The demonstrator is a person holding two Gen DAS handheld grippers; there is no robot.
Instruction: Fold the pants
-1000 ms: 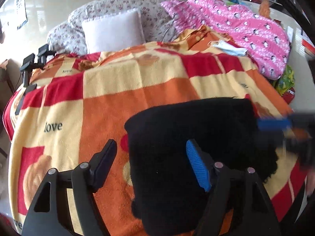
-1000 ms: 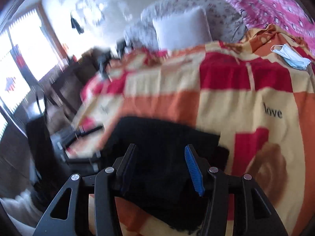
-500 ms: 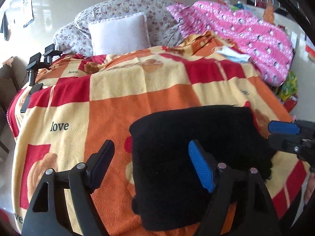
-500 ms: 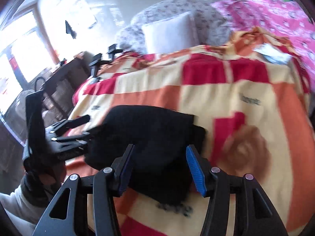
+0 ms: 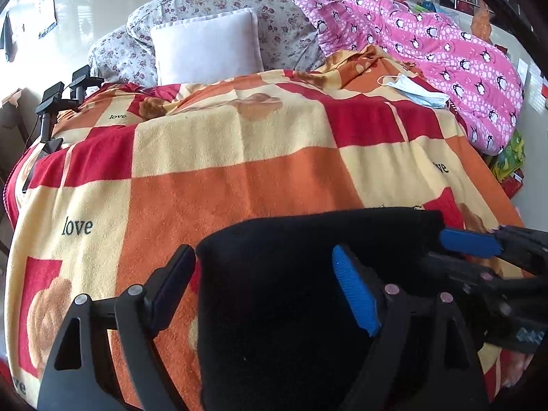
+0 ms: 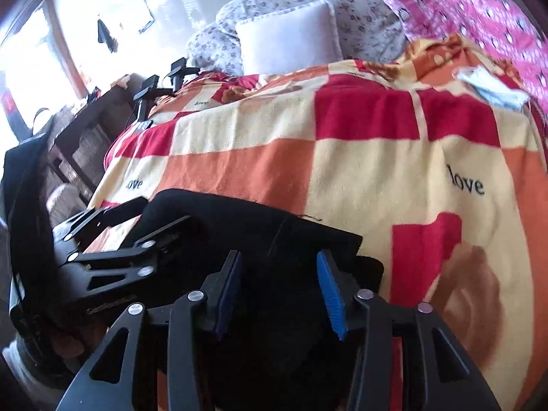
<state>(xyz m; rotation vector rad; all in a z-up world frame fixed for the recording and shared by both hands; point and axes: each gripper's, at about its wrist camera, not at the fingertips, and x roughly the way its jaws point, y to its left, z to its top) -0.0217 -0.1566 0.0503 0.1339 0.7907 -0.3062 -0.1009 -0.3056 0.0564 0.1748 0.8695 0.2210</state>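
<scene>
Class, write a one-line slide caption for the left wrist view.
Open left gripper poised over folded black pants on a checked "love" blanket, right gripper at the far edge.

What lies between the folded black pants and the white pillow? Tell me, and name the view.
Only bare checkered blanket lies between the black pants and the white pillow; nothing rests on that stretch. The left wrist view shows it best.

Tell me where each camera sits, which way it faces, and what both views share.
Left wrist: on the left gripper, facing up the bed over the black pants; its open fingers show, and the right gripper enters from the right.
Right wrist: on the right gripper, same heading; the left gripper appears at left.
Shared: pants, checkered blanket, white pillow, face mask.
</scene>
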